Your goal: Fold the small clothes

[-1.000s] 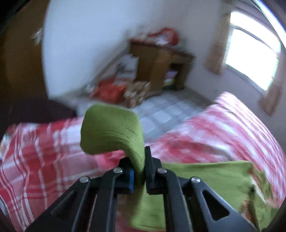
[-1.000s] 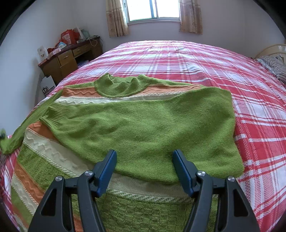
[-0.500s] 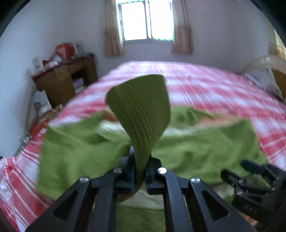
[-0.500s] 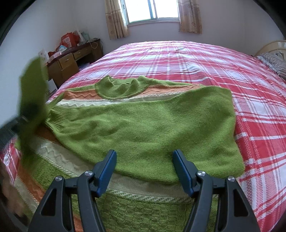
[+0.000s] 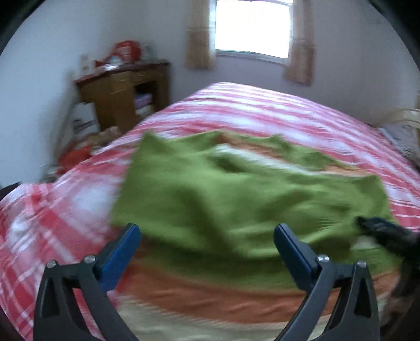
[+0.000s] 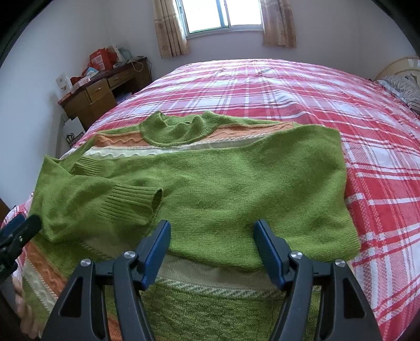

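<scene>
With both sleeves folded across its body: green sweater (image 6: 210, 188) flat on plaid bed (image 6: 367, 131), frame centre. Left gripper (image 5: 207, 251) fingers wide, empty, lower frame. Right gripper (image 6: 212, 251) fingers wide, empty, above hem.

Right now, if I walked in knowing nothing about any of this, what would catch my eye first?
Probably the bright green sweater with orange and cream stripes, spread on the red plaid bedspread, both sleeves folded across its chest. Next, the two blue-padded claws: the right claw hangs open over the sweater's lower part, and the left claw is open too, near the left sleeve cuff. Behind, a sunlit window glows above the bed.
</scene>
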Action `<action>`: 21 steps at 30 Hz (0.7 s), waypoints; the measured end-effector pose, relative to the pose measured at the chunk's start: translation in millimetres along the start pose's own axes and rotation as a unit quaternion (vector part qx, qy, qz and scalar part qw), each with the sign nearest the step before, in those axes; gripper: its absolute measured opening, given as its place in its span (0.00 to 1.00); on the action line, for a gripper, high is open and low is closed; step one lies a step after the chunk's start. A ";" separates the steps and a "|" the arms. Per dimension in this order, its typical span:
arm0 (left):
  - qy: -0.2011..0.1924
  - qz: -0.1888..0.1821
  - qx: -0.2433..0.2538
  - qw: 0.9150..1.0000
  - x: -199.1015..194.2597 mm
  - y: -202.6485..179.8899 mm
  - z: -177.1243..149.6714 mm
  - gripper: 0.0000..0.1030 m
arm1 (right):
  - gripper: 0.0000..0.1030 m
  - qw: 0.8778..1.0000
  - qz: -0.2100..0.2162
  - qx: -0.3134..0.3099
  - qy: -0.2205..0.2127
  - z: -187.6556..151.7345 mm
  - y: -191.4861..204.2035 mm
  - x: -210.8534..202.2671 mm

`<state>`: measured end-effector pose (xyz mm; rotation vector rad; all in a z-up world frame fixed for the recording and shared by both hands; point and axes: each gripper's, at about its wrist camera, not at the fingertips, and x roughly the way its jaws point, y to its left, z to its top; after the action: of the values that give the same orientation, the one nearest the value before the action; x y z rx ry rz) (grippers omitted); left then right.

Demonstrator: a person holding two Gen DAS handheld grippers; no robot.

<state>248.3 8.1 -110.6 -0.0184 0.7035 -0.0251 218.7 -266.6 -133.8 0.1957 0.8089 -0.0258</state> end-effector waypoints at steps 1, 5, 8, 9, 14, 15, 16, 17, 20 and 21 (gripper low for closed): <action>0.008 0.012 -0.008 1.000 4.7 8.5 -5.7 1.00 | 0.70 1.000 0.002 0.001 0.004 2.1 -0.7 0.2; 0.027 -0.014 -0.049 0.998 17.7 26.3 -22.2 1.00 | 0.70 0.991 0.093 0.093 -0.001 9.7 -11.5 -13.5; 0.029 -0.012 -0.048 0.998 22.2 21.7 -21.2 1.00 | 0.71 0.980 0.135 0.143 0.004 14.6 -4.9 -10.3; 0.030 -0.003 -0.040 0.999 22.1 18.4 -21.5 1.00 | 0.71 0.983 0.126 0.131 0.018 17.3 3.5 -3.4; 0.027 0.002 -0.036 0.999 18.8 14.8 -24.6 1.00 | 0.69 0.998 0.062 0.008 0.016 17.1 65.6 18.1; 0.026 -0.001 -0.038 0.999 17.5 16.3 -24.6 1.00 | 0.51 0.998 0.060 -0.009 0.018 16.3 74.7 19.6; 0.025 -0.002 -0.039 0.999 16.2 17.5 -25.4 1.00 | 0.30 0.998 0.043 -0.036 0.022 14.8 86.7 22.1; 0.025 -0.001 -0.039 0.999 15.1 20.8 -26.5 1.00 | 0.26 0.998 0.035 -0.055 0.024 14.6 95.1 22.9; 0.025 0.003 -0.036 0.999 18.5 24.6 -26.0 1.00 | 0.11 0.997 0.044 -0.068 0.012 22.1 107.0 11.4; 0.025 0.001 -0.037 0.999 18.4 24.6 -26.1 1.00 | 0.11 0.996 0.044 -0.074 -0.005 29.0 111.6 1.7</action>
<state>245.9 31.9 -143.0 -0.0882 0.7537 0.0034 251.5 -162.2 -97.2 0.0914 0.7889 0.1166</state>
